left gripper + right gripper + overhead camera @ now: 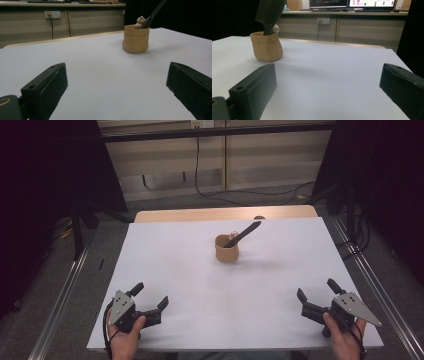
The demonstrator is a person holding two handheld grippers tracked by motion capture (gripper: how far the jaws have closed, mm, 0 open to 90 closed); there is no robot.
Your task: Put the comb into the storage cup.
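Comb [243,234] stands handle-down in a small tan pouch [226,249] past the middle of the white table [200,285], its long axis leaning up and away toward the far right. Beside it in the pouch sits a small pale figure [140,21]. Both tools rest well apart from it at the near edge: left gripper [150,296] and right gripper [317,289], each with jaws spread wide and holding nothing. Neither looks clearly nearer; the lean favours the right one
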